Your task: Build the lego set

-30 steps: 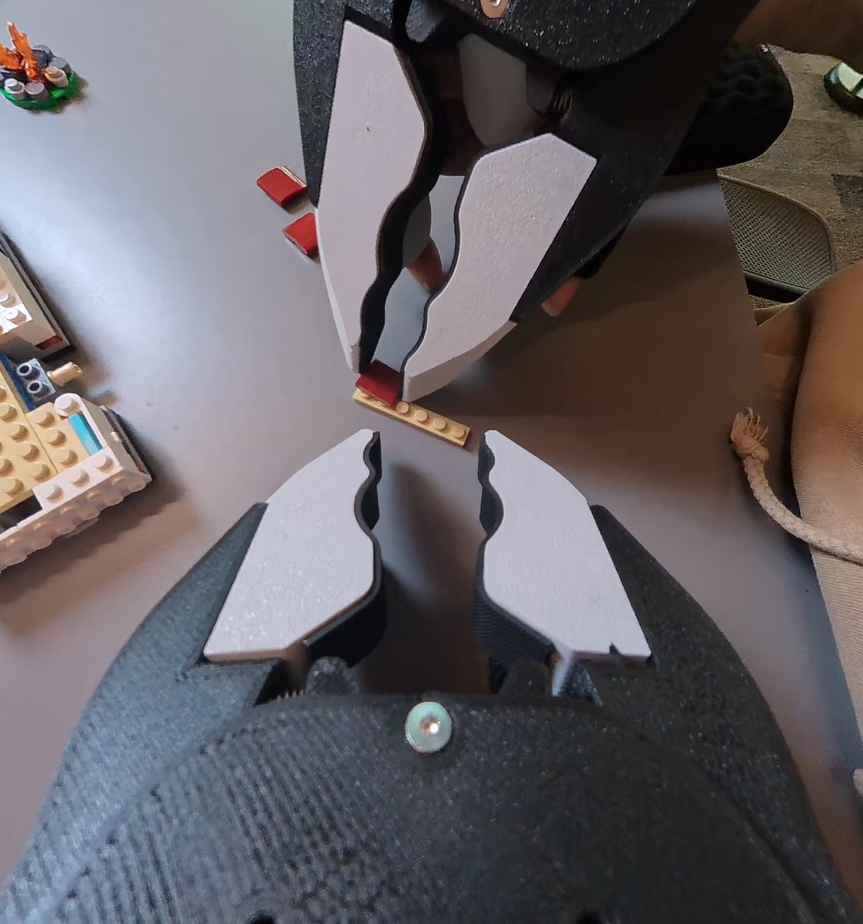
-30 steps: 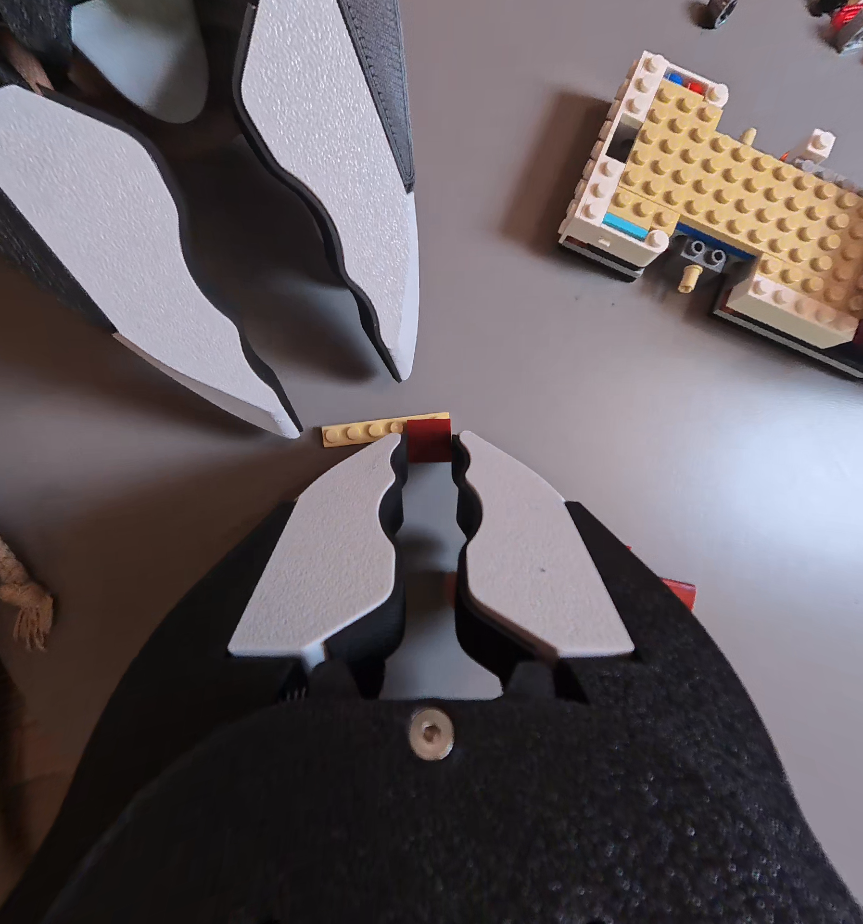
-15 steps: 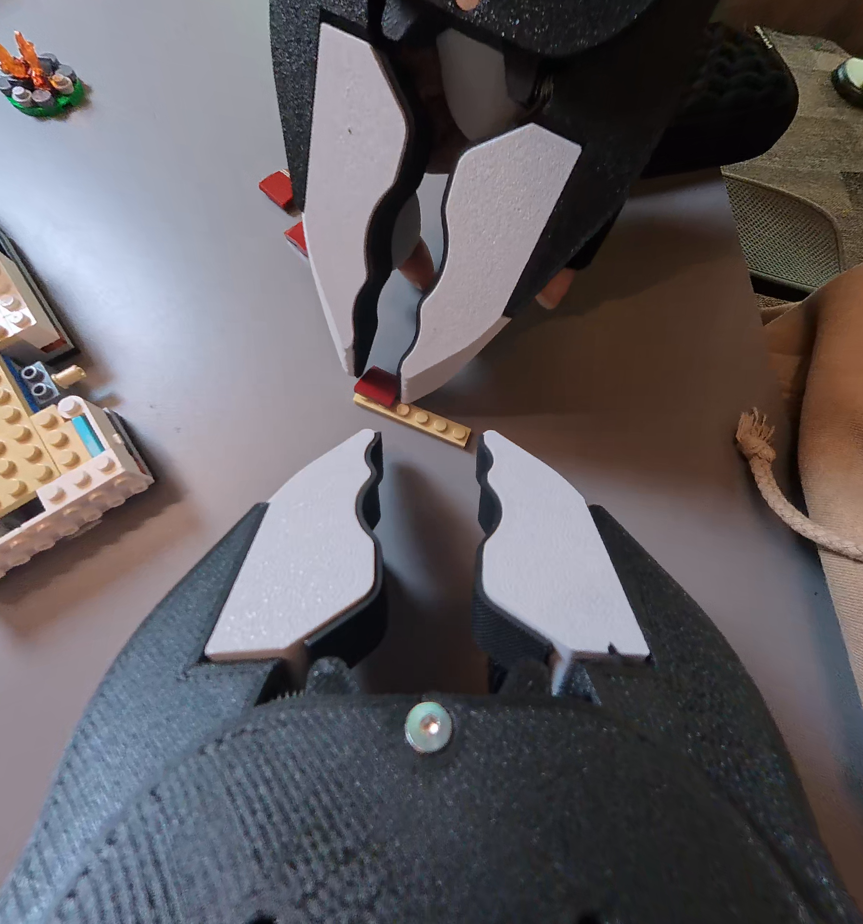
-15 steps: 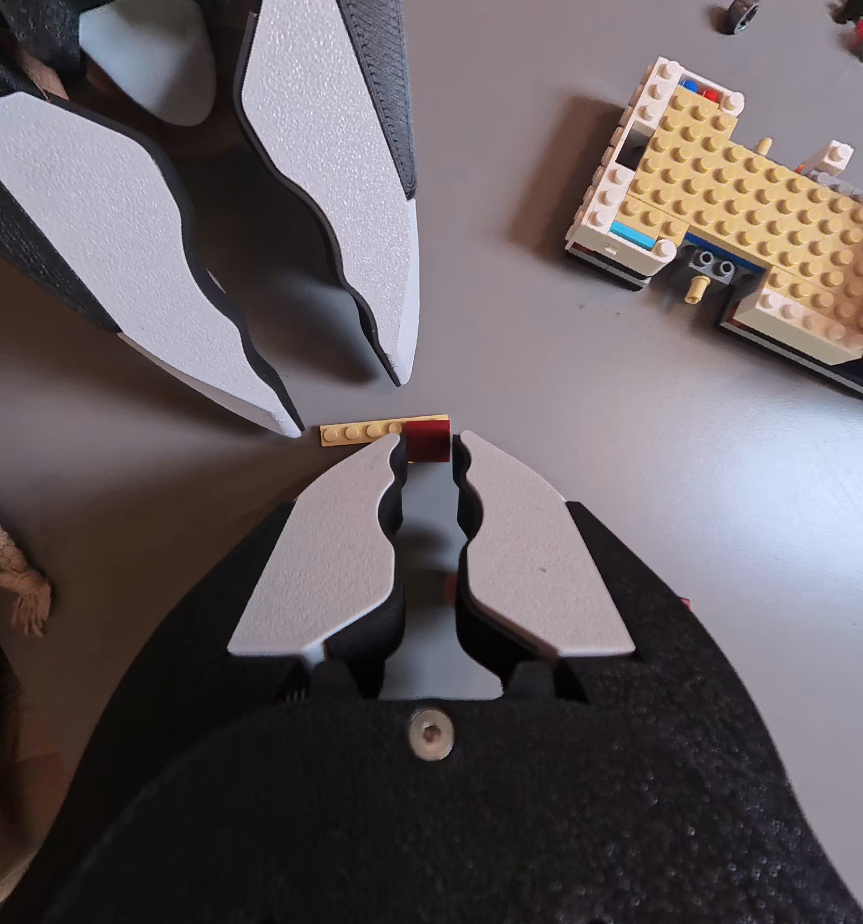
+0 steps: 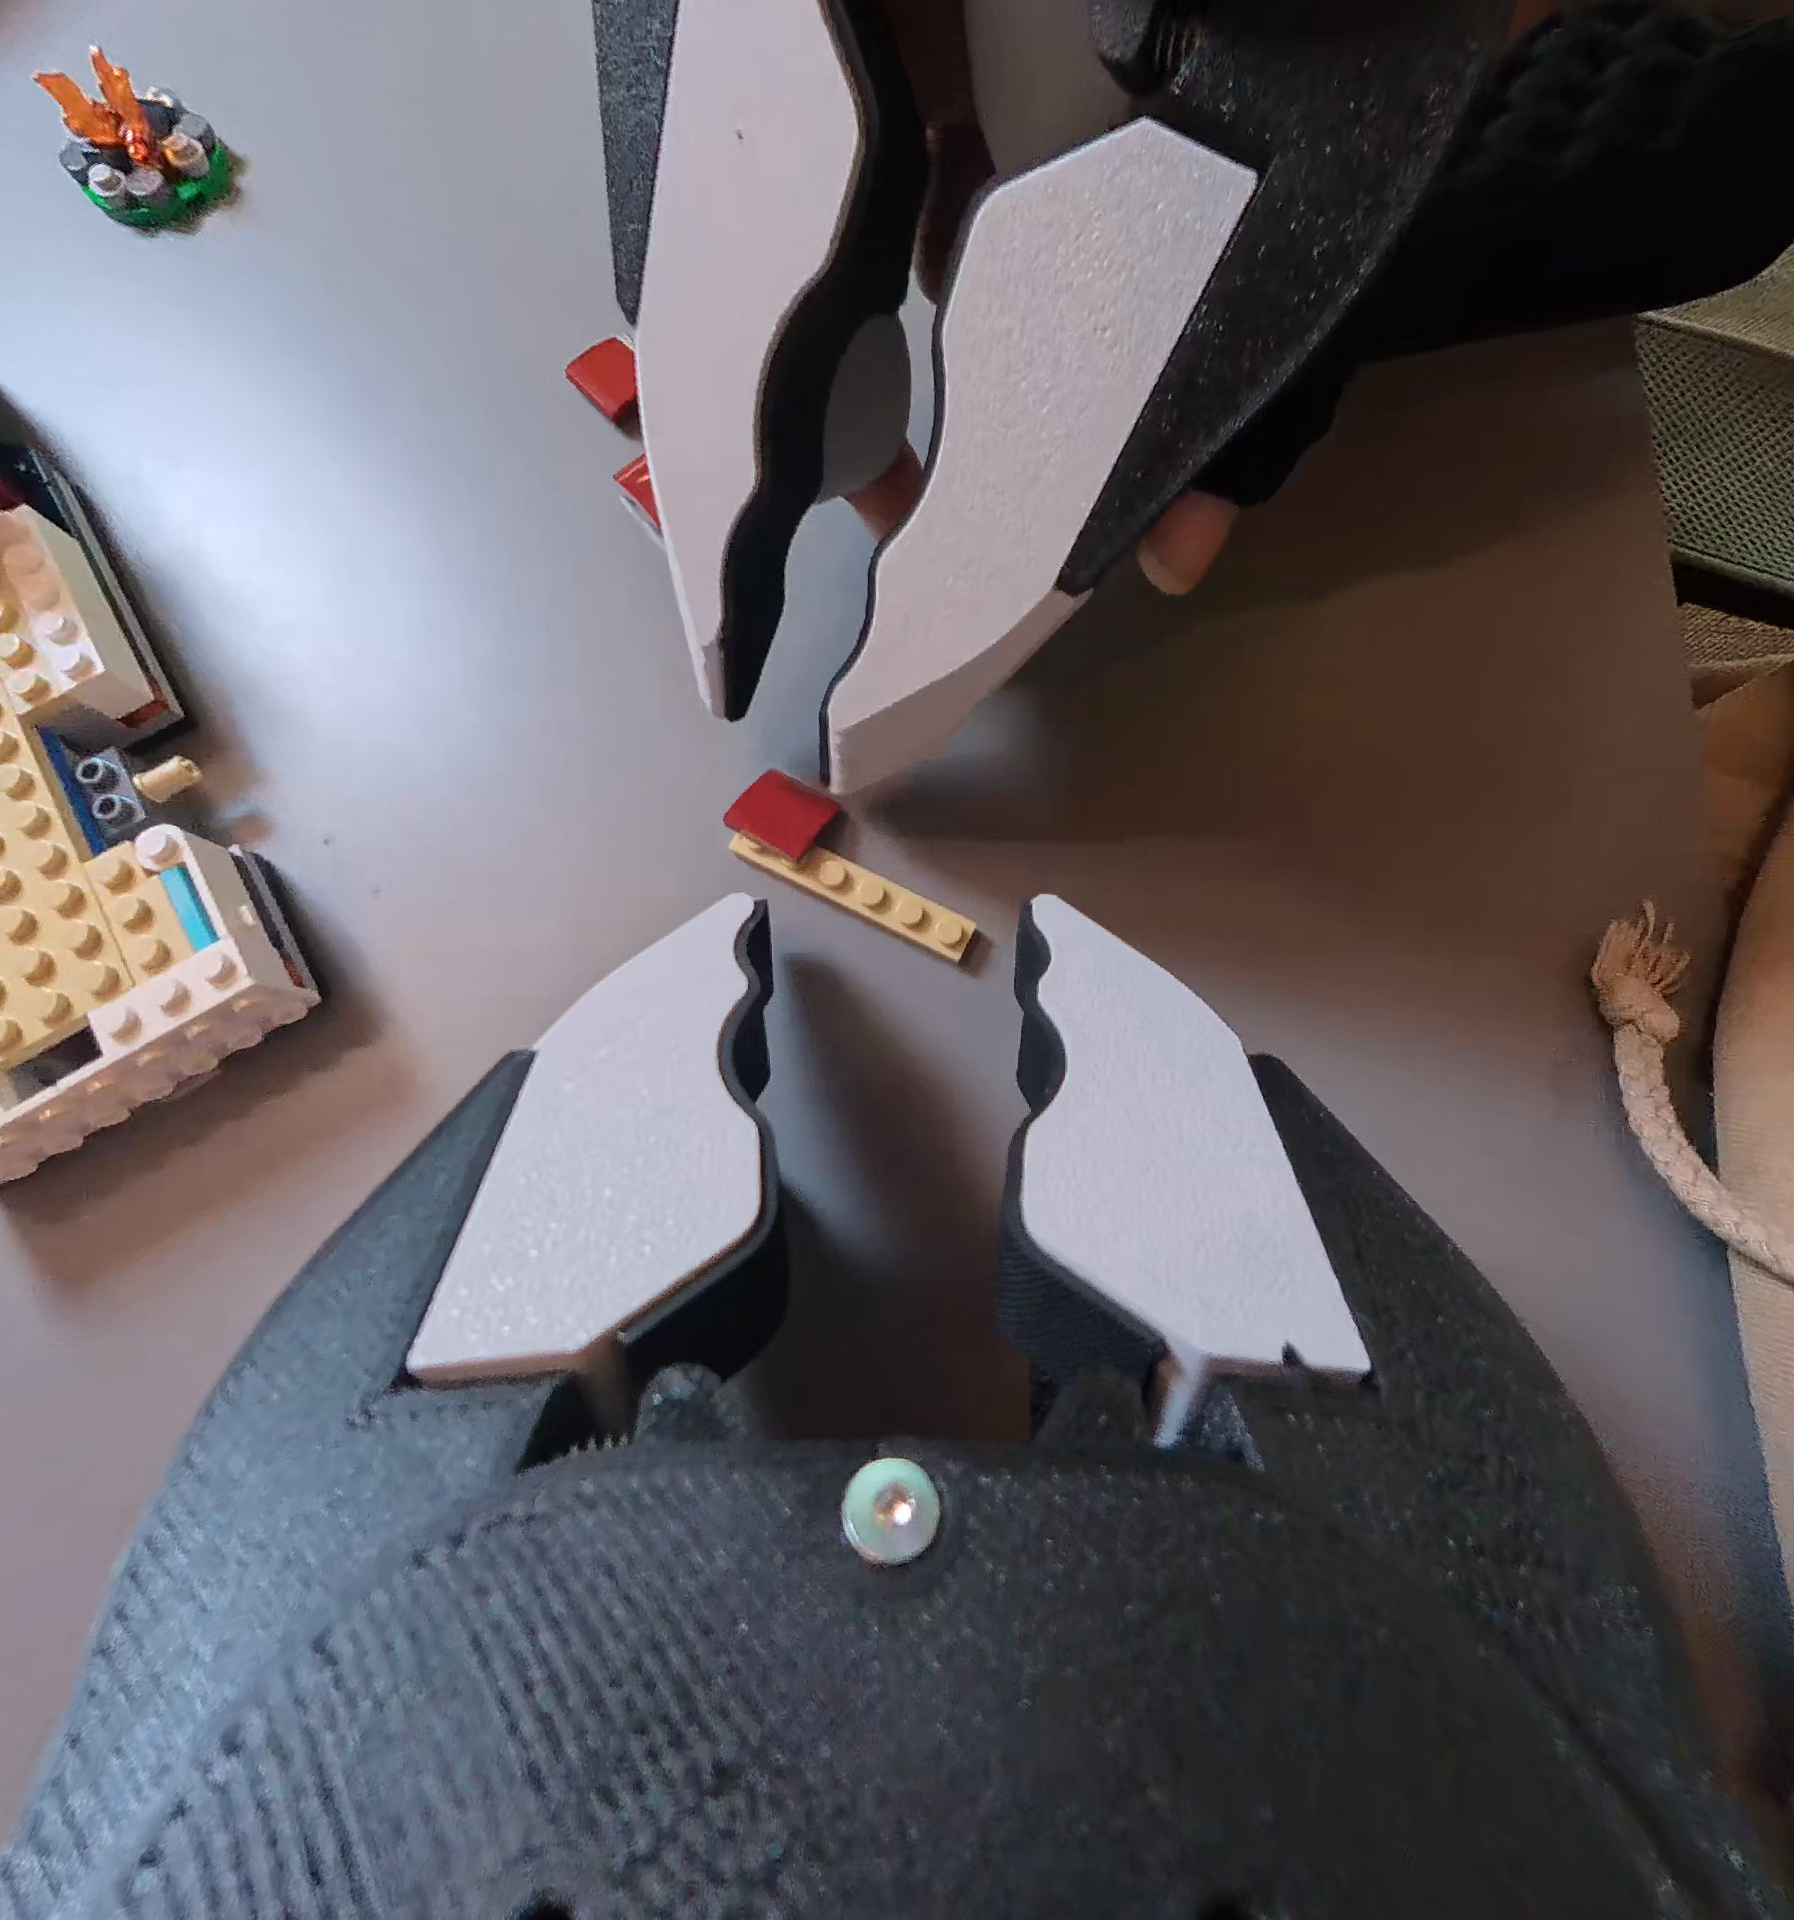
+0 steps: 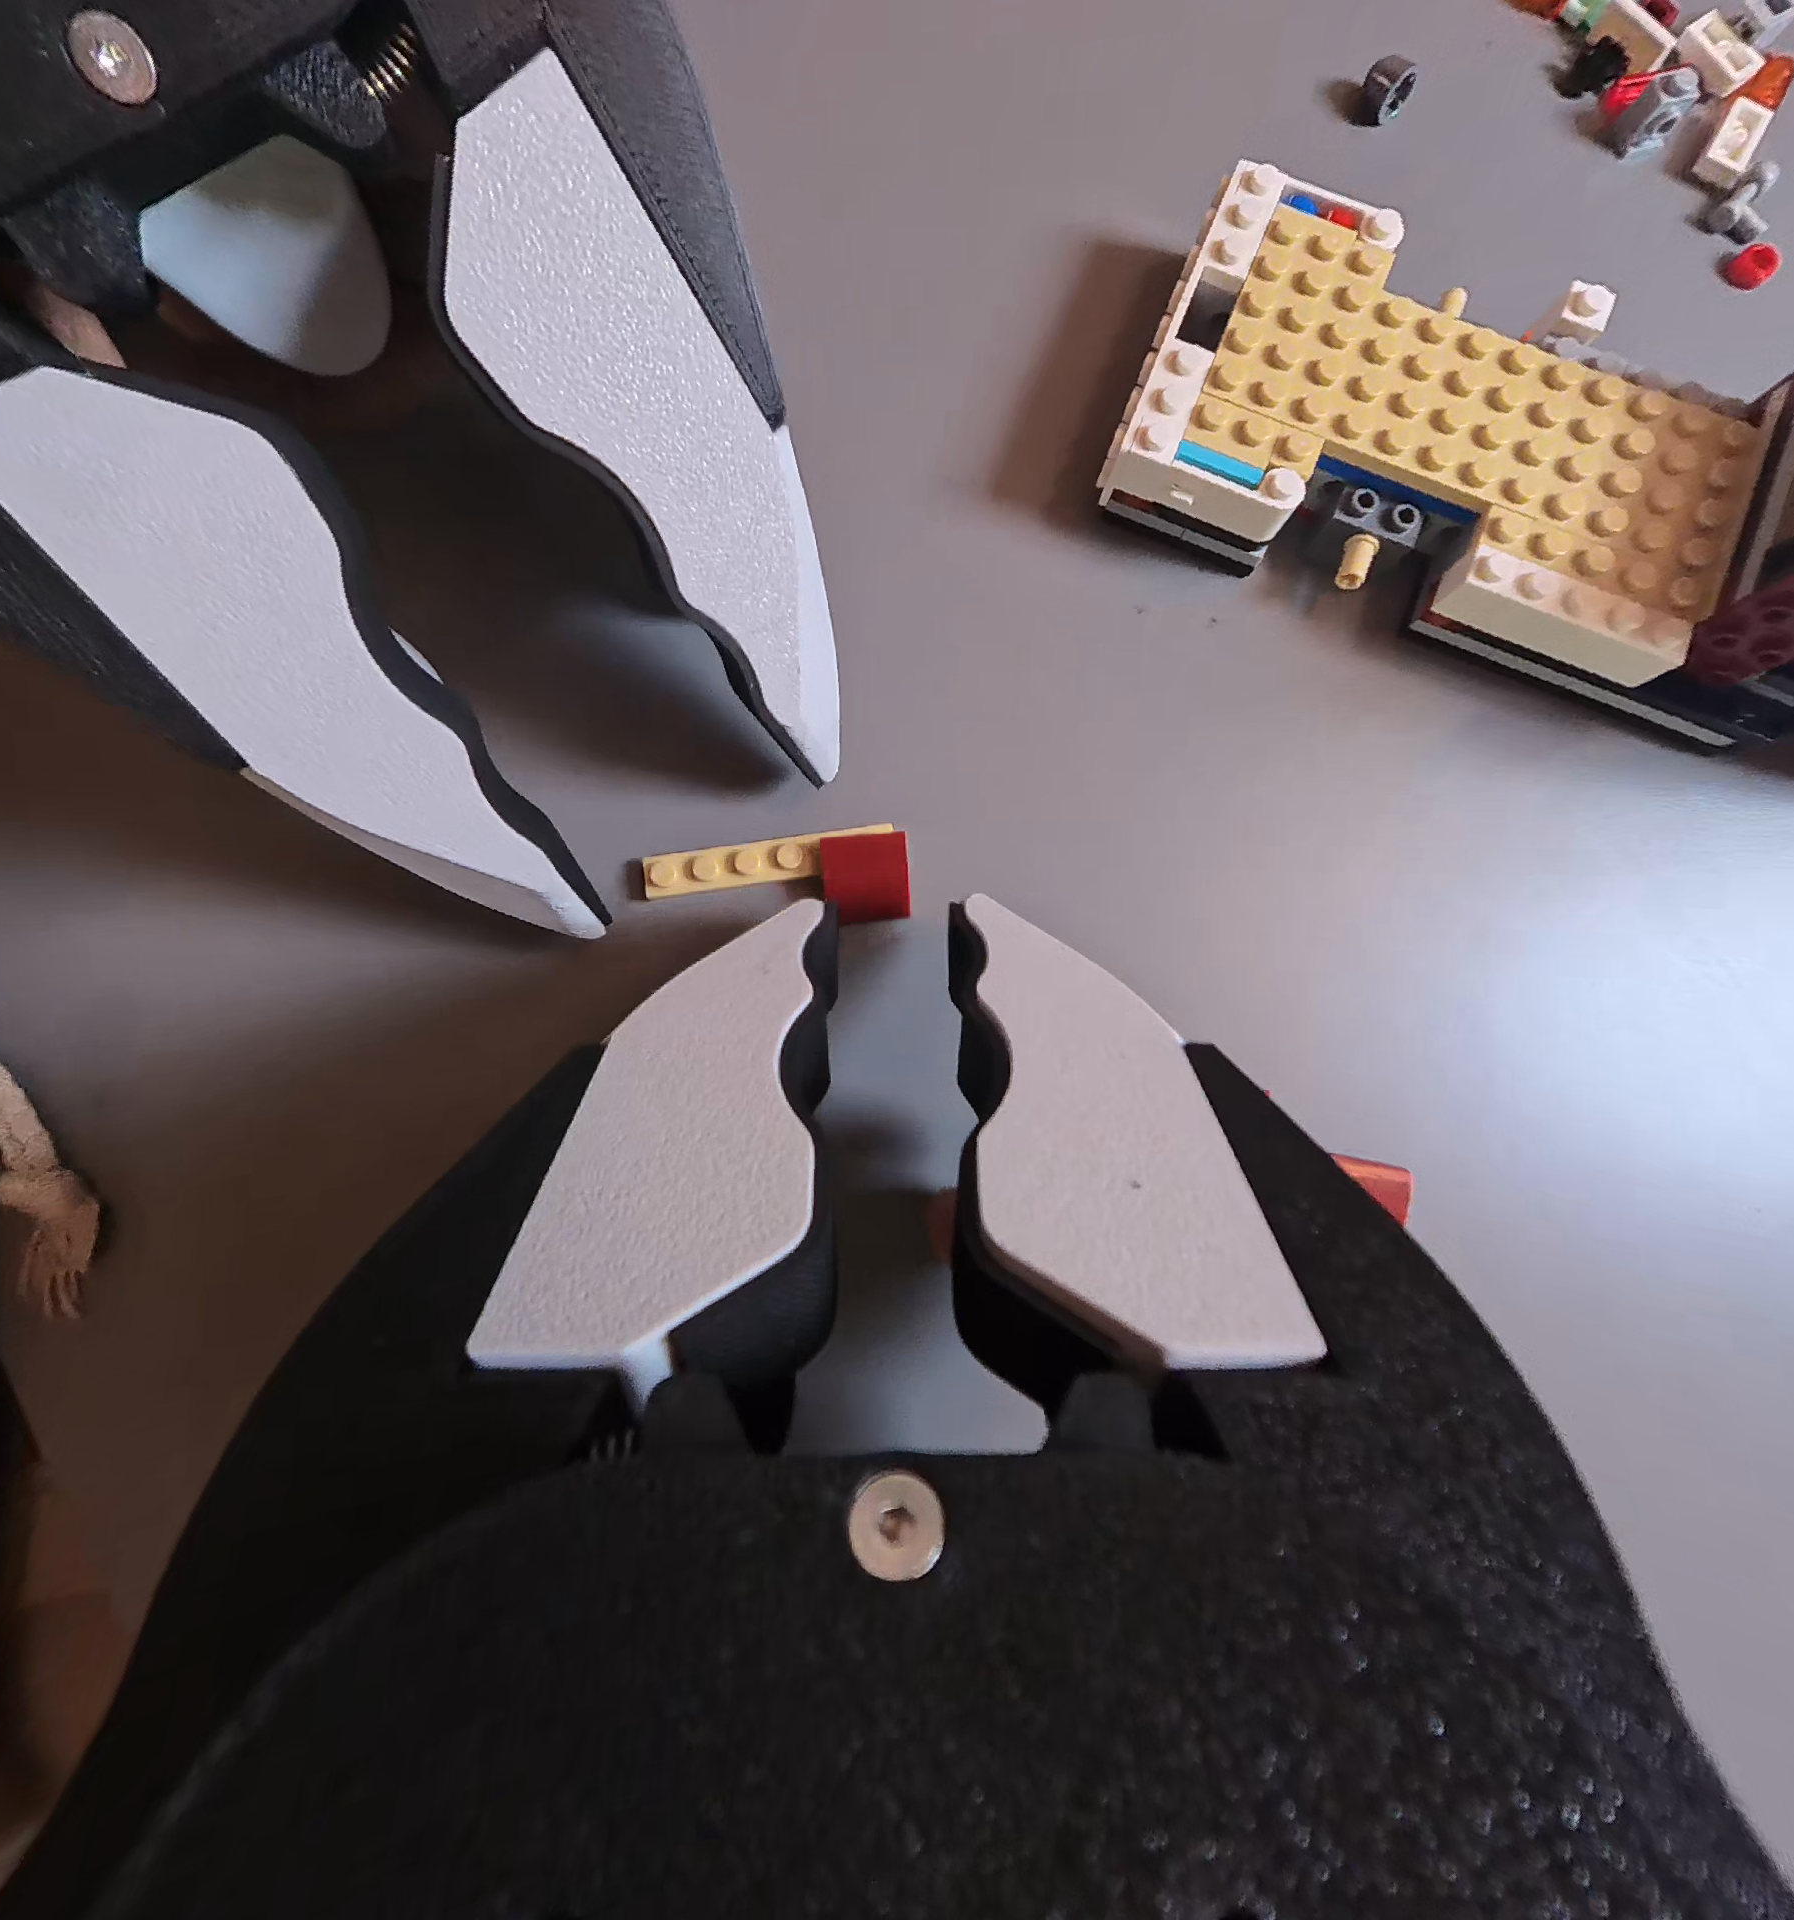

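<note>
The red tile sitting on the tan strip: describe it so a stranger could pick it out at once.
Start from the big tan studded building on the grey table, then look toward the bare patch where the two grippers face each other. A thin tan plate lies flat there, and the red tile caps one end of it. Other red pieces lie loose on the table; only this one sits on a plate.

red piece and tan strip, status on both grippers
Left gripper open, empty. Right gripper open, clear of red piece. Red piece seated on tan strip end, flat on table.
</note>
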`<state>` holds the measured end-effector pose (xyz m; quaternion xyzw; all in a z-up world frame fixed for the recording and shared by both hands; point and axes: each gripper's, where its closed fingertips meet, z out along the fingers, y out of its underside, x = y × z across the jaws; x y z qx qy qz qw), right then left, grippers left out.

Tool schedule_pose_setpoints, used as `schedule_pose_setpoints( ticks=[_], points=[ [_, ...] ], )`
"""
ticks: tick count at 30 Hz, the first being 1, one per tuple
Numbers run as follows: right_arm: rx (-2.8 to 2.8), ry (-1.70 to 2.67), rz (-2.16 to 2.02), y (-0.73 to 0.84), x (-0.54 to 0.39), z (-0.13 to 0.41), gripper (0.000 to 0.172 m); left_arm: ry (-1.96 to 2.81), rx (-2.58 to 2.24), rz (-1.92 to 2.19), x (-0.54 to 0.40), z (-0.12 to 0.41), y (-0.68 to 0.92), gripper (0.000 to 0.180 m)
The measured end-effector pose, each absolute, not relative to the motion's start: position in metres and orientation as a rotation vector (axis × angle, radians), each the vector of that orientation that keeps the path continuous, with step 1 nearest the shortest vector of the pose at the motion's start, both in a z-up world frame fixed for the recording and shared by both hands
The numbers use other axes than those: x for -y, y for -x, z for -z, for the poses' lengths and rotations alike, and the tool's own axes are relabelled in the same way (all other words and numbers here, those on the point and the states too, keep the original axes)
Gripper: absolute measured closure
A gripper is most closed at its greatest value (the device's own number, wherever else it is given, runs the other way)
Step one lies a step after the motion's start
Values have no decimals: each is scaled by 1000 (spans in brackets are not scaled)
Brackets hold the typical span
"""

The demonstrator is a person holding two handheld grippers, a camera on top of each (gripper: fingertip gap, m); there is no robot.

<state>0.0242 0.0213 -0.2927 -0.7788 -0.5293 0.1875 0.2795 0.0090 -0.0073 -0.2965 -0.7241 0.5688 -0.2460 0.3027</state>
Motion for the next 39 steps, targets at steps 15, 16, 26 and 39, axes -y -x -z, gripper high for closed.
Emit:
schedule_pose_setpoints(
  ticks=[15, 16, 26, 39],
  points=[
    [1415, 2038, -447, -29, -14, 291, 152, 1903, -1533, 591, 4, 299, -10, 149],
    [1420, 2030, -443, -27, -15, 291, 153, 1899, -1536, 587, 3, 300, -10, 150],
    [1436, 2093, -447, -20, -23, 295, 160, 1811, -1602, 590, 4, 300, -9, 158],
    [1493, 2139, -513, -15, -23, 297, 161, 1726, -1679, 570, 7, 300, -9, 166]
  ],
)
